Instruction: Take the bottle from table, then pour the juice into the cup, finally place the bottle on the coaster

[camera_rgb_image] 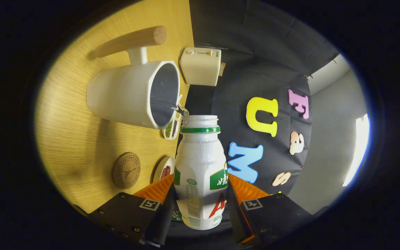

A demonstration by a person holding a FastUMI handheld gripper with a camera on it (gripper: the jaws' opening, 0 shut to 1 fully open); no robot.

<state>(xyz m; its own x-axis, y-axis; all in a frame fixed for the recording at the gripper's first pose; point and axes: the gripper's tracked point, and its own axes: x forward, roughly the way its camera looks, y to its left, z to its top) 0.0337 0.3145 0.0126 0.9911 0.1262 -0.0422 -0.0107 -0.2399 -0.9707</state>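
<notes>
Gripper view: gripper (200, 194) recorded clamped on white juice bottle (200, 166), both fingers pressed to sides. Bottle tipped, uncapped mouth held just beside rim of white cup (130, 95). Cork coaster (126, 170) noted on wooden table (71, 139), nearer fingers than cup.

You find no line of print you can read cleanly. The bottle (200, 163), pinched on both sides by the tool (200, 180), carries a green band with white characters, a big red character partly hidden, and fine print with a barcode, all too small. The coaster (126, 170) on the surface to the left shows a tower emblem ringed by tiny illegible lettering. Each tool finger bears a square coded marker (149, 204).
</notes>
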